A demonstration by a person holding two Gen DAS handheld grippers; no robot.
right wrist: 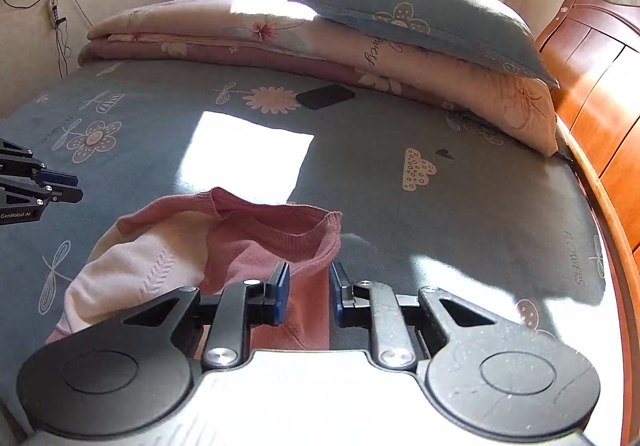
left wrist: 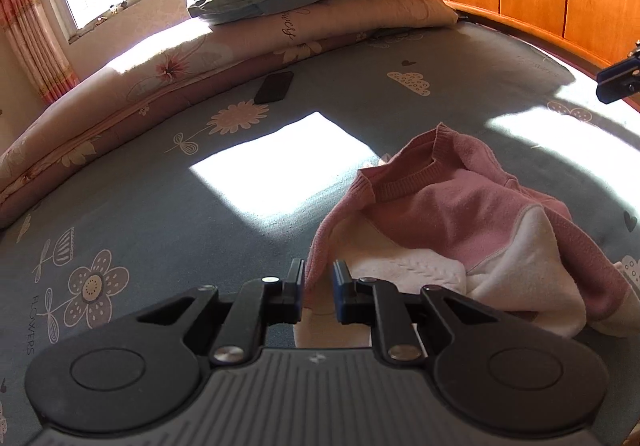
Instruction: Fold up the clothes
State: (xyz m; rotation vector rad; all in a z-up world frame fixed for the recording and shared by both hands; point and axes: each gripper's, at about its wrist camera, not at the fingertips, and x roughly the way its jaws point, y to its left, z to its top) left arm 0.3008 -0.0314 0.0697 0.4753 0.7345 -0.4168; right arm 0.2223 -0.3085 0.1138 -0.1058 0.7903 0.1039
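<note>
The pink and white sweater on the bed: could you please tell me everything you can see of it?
The sweater is a soft knit, pink across the upper part with a ribbed round collar, and white lower down, where a raised leaf-like stitch pattern shows. It lies crumpled and partly folded over itself on the blue flowered bedsheet, collar gaping upward, not spread flat. It rests on the sheet only. The left claw and right claw hang just above its near edges, slightly apart, gripping nothing.
</note>
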